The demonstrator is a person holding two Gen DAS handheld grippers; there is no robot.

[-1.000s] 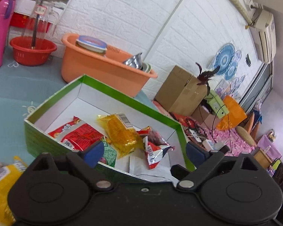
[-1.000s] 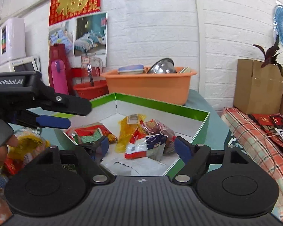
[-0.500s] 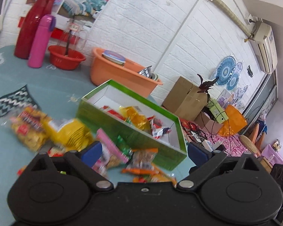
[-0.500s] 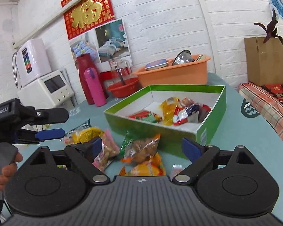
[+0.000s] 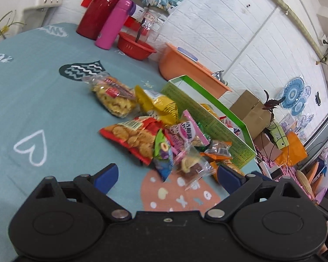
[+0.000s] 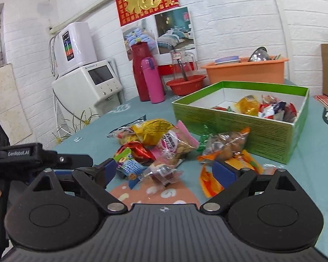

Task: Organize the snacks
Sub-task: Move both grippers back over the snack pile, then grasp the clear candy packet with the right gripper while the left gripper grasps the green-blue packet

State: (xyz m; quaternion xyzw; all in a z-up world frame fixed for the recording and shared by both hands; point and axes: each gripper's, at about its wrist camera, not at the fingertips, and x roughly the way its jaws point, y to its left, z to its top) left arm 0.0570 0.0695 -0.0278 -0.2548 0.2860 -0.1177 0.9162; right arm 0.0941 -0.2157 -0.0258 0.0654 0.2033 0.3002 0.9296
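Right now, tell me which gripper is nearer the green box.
Right. The right gripper is just short of the green box; the left gripper sits farther off, to its left.

Green box [image 6: 240,118] with white interior, teal counter [image 5: 43,100] patterned with a white heart outline, pink bottle [image 6: 152,79], orange tub [image 6: 245,72].

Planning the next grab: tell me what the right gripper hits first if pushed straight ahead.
Probably the clear-wrapped snack at the near edge of the snack pile, lying between the open right gripper fingers; depth is uncertain.
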